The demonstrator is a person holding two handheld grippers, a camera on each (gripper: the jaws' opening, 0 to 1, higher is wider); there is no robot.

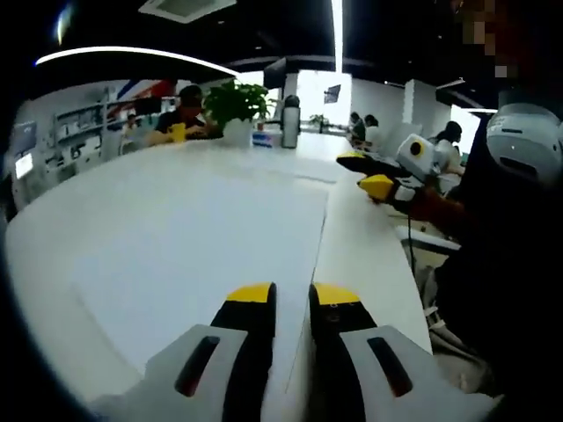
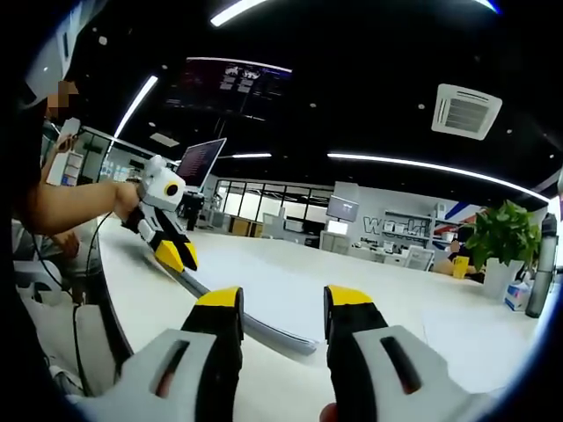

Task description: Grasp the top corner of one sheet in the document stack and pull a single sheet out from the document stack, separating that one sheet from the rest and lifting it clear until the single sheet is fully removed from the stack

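Observation:
A white sheet [image 1: 202, 237] stretches out ahead of my left gripper [image 1: 293, 294]. Its narrow-set jaws are shut on the sheet's near edge. In the right gripper view the same sheet [image 2: 255, 327] appears edge-on as a thin grey curved strip, raised off the white table [image 2: 369, 281] and held by the left gripper [image 2: 176, 255]. More white paper, apparently the stack [image 1: 281, 165], lies flat on the table beyond. My right gripper [image 2: 283, 303] is open with nothing between its jaws. It hovers right of the sheet [image 1: 365, 173], apart from it.
A potted plant [image 1: 236, 105] and a dark bottle [image 1: 290, 121] stand at the table's far end, near a seated person with a yellow cup [image 1: 179, 132]. More people sit further back on the right. The table's edge [image 1: 387, 290] runs along the right, beside the holder's dark sleeve.

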